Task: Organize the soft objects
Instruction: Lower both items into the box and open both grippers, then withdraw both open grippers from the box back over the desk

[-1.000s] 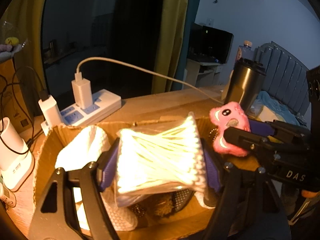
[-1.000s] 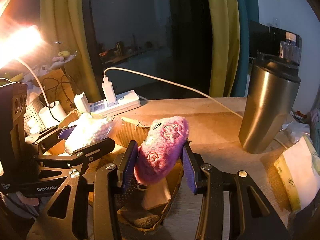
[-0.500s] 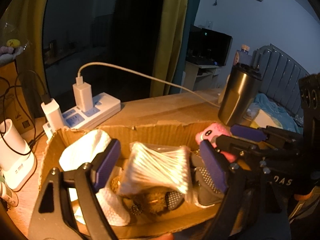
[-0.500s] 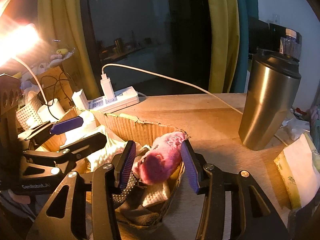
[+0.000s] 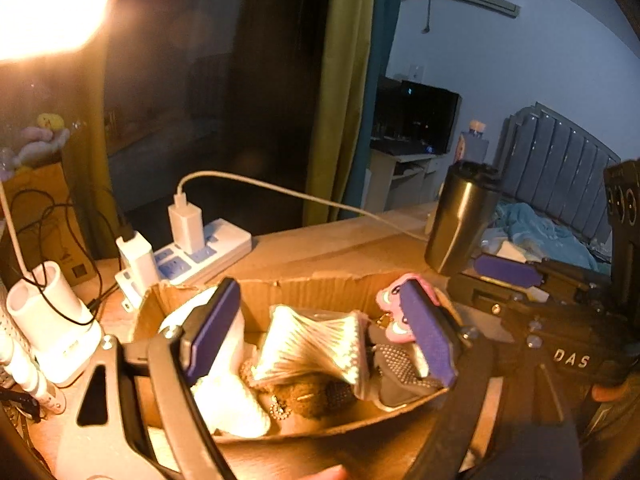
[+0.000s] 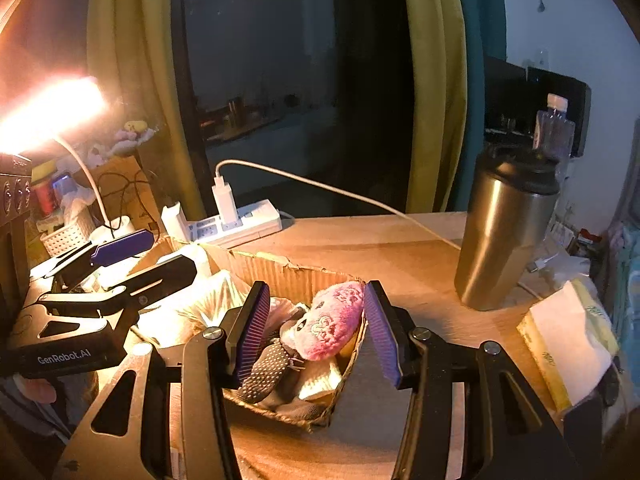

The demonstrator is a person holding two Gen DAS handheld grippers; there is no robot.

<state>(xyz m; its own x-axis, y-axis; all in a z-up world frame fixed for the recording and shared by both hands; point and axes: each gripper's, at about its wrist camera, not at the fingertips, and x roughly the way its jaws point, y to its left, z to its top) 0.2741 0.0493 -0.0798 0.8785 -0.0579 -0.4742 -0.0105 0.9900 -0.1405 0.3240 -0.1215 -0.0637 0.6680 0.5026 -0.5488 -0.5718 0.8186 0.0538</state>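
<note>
Inside the cardboard box (image 5: 308, 290), the cotton-swab pack (image 5: 316, 350) and pink plush (image 6: 338, 322) are seen released (both tools, left tool (image 5: 320, 344) and right tool (image 6: 316, 330), spread wide, nothing gripped).

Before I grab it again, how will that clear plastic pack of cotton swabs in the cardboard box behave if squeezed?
The clear plastic pack of cotton swabs probably crumples: its middle already looks pinched into a waist. Its glossy film may slip on the pads. It is likely light, since it rests on the soft things in the cardboard box without visibly sinking in.

Bare tabletop (image 6: 384, 252) lies open between the cardboard box (image 6: 296, 276) and steel tumbler (image 6: 504, 236).
</note>
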